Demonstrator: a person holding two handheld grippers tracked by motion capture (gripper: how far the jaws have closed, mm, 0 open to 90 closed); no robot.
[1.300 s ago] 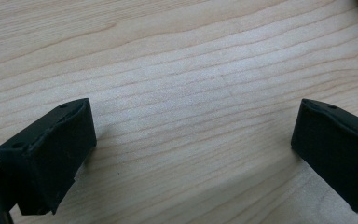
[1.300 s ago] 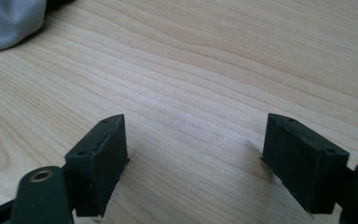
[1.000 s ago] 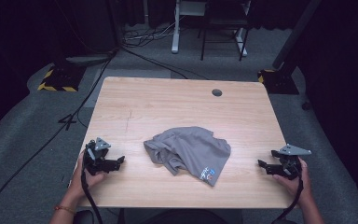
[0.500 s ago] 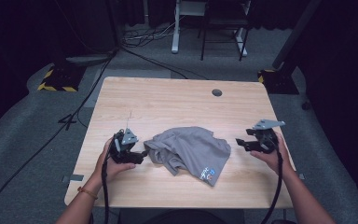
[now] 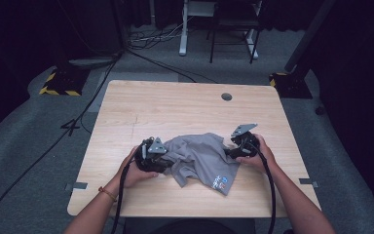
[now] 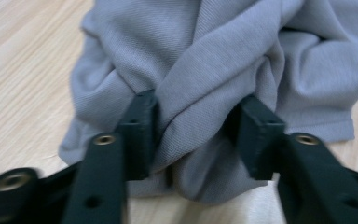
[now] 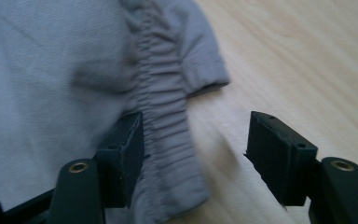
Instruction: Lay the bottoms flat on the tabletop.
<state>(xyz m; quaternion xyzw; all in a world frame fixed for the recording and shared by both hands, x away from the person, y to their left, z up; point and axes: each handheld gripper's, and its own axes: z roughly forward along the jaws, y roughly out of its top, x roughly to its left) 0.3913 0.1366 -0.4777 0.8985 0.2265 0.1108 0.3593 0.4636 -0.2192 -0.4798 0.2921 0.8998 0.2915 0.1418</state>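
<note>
A crumpled grey T-shirt (image 5: 199, 158) lies on the wooden desk (image 5: 126, 112), between the two tools. The left hand-held gripper (image 6: 193, 128), jaws apart, straddles a raised fold at its left edge. The right hand-held gripper (image 7: 193, 149) stands wide open over the gathered hem at its right edge.

Left gripper (image 5: 168, 158) jaws apart, pointing right; right gripper (image 5: 227, 150) jaws apart, pointing left.

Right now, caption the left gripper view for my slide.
Left gripper, jaws open, straddling a bunched fold of the grey garment on the wooden table.
</note>
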